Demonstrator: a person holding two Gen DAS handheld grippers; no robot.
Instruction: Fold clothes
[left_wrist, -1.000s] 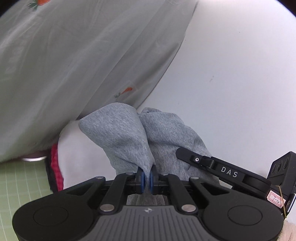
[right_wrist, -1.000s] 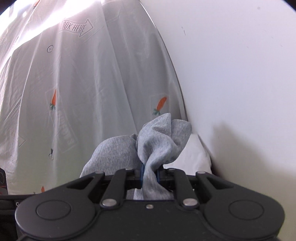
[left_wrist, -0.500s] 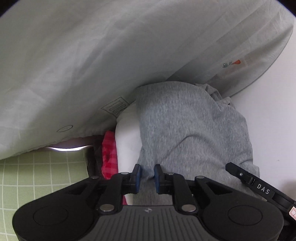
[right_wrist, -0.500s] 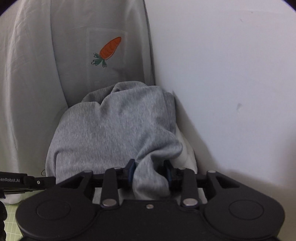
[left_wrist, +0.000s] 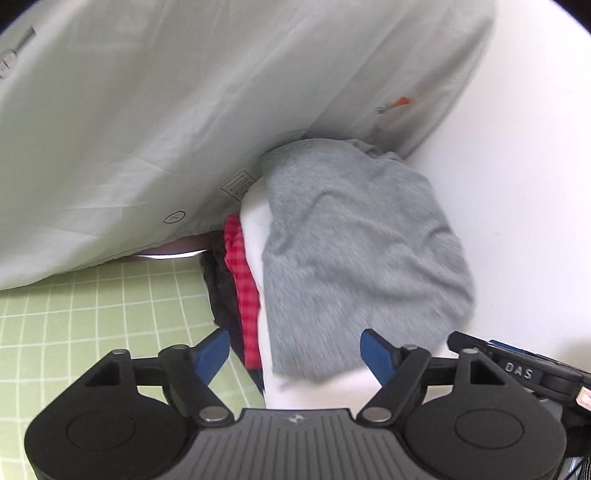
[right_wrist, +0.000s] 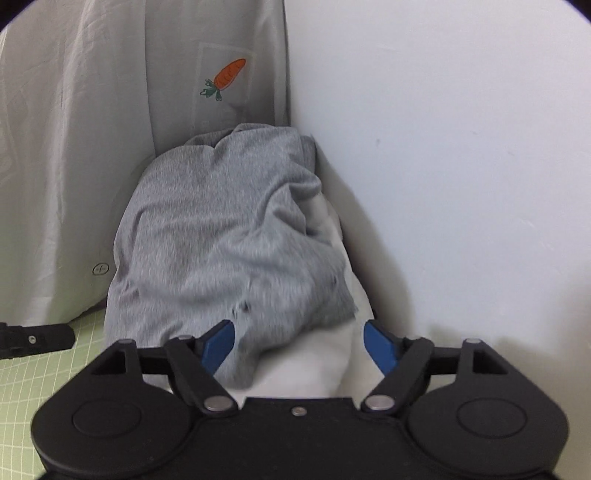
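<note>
Left gripper (left_wrist: 293, 350): jaws apart, empty. Grey garment (left_wrist: 354, 258): folded, released atop stack of white (left_wrist: 255, 221), red checked (left_wrist: 242, 277), dark (left_wrist: 221, 284) items at green grid mat (left_wrist: 92, 325) far-right corner. Right gripper (right_wrist: 299, 343): jaws apart, empty. Judgement: grey item done; edges slightly rumpled, remaining clothes not visible.

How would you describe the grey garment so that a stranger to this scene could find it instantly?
Start at the pale carrot-print sheet hanging beside the white wall. In the corner below sits a stack of clothes. The grey garment is the top layer, over a white one, with red-checked cloth lower.
</note>
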